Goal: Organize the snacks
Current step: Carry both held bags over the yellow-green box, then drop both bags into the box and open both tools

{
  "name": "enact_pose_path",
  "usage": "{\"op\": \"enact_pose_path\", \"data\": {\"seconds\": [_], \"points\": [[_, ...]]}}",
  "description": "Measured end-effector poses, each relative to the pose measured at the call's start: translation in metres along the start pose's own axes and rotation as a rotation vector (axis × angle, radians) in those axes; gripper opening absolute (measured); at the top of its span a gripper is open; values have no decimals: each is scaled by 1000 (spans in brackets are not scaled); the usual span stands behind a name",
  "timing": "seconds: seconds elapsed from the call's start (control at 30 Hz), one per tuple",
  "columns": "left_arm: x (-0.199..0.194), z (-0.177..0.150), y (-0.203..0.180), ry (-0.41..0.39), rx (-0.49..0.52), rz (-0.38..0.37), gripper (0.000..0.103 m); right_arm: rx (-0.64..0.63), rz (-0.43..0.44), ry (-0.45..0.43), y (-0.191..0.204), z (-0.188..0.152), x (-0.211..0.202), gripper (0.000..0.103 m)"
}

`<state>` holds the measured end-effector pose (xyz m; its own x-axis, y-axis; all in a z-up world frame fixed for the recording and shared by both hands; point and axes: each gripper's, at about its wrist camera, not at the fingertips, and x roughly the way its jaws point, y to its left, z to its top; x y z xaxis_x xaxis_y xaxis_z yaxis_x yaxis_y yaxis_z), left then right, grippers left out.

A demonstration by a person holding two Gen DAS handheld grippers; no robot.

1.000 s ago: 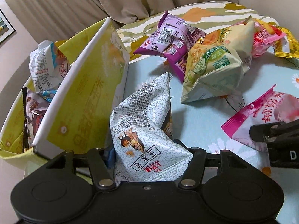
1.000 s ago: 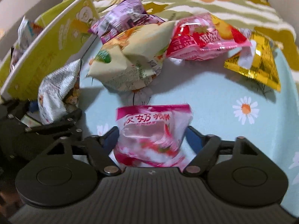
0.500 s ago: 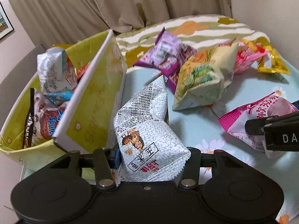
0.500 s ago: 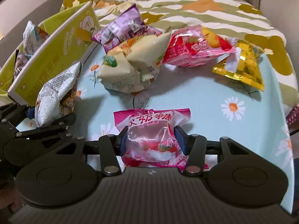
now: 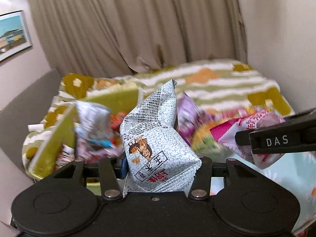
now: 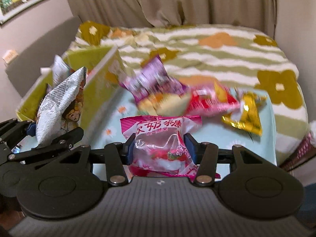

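Observation:
My left gripper (image 5: 162, 167) is shut on a silver-grey snack bag (image 5: 156, 146) with a cartoon figure, held up in the air; the same bag (image 6: 59, 108) shows at the left of the right wrist view. My right gripper (image 6: 159, 150) is shut on a pink candy bag (image 6: 160, 138), also lifted, and this bag (image 5: 248, 134) appears at the right of the left wrist view. A yellow-green storage box (image 5: 59, 134) with several snacks inside stands to the left, below the silver bag. More snack bags lie on the light blue flowered cloth (image 6: 217, 136).
A purple bag (image 6: 152, 81), a cream bag (image 6: 165, 102), a red-pink bag (image 6: 209, 100) and a gold bag (image 6: 244, 114) lie blurred on the cloth. A striped flowered blanket (image 6: 217, 51) lies behind, curtains beyond it. A grey sofa arm (image 5: 25, 102) is at left.
Both grippers closed on their bags and lifted them off the cloth; both views tilted up, now showing the curtain. The box and the lying snacks dropped lower in view.

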<state>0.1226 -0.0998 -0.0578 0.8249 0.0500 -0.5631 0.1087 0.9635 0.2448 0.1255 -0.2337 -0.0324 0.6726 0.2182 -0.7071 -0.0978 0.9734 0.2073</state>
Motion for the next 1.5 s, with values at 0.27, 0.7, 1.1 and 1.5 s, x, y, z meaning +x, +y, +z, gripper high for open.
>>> {"op": "enact_pose_path", "data": {"seconds": [0.27, 0.7, 1.1, 1.5], "points": [[-19, 34, 68, -68, -69, 117, 54, -50, 117, -95, 42, 50, -13, 65], [46, 77, 205, -44, -94, 75, 54, -33, 141, -153, 129, 144, 46, 65], [152, 91, 258, 63, -16, -140, 56, 57, 8, -118, 186, 180, 122, 65], [183, 75, 273, 119, -54, -229, 103, 110, -89, -54, 198, 175, 162, 65]]}}
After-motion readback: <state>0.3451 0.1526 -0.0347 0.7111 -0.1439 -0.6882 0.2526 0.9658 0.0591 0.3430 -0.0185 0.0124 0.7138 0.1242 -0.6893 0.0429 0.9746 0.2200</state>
